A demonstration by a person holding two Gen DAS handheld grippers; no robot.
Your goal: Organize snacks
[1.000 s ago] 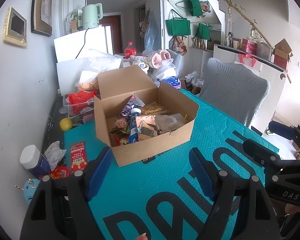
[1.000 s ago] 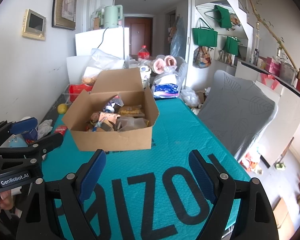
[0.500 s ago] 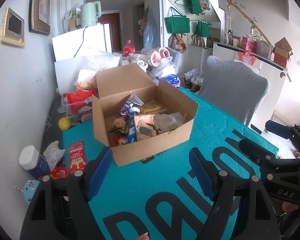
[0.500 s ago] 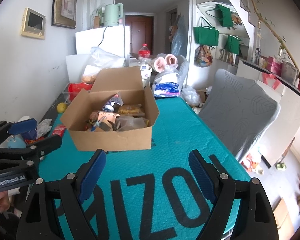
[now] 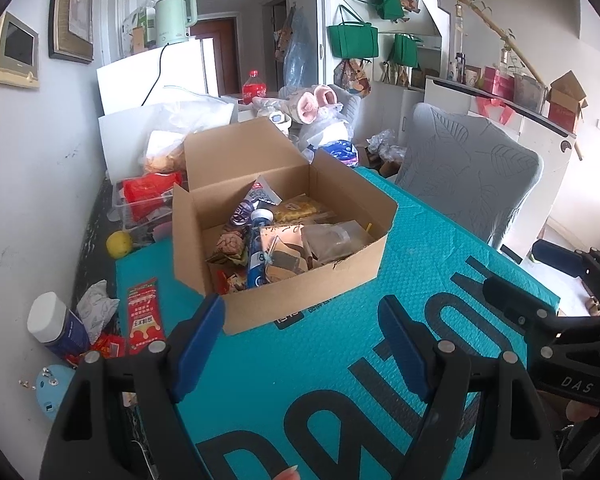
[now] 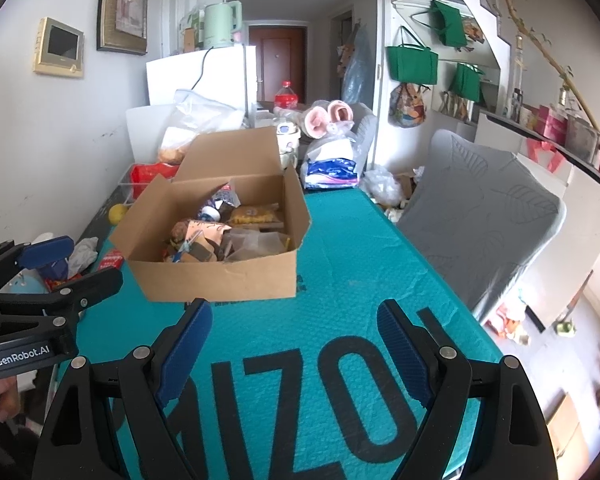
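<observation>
Over the last second little has shifted: both grippers have eased slightly nearer the cardboard box (image 5: pixel 284 236), which looms a touch larger in the left wrist view, and the box with its contents has stayed put, so the snacks' arrangement is unchanged and the scene would fit either a pause before sorting or a finished tidy-up. The left gripper (image 5: pixel 300 344) hovers over the teal mat (image 5: pixel 340 360) near the box's near-left corner, its 2 blue fingers spread wide with nothing between them; the right gripper (image 6: pixel 296 344) hangs likewise, wide apart and empty, just short of the box's near wall. The snacks (image 5: pixel 284 240) lie heaped inside the open box, flaps up, among them a blue-capped bottle, a yellow packet and clear bags; a red packet (image 5: pixel 144 316) with small print too fine to read lies outside on the mat's left edge, near a white-capped bottle (image 5: pixel 56 328) and a yellow fruit (image 5: pixel 119 243). Readable writing: large dark letters on the mat, partly hidden; "DAS" on the right tool's body in the left view, and "GenRobot.AI" on the left tool's body in the right view
</observation>
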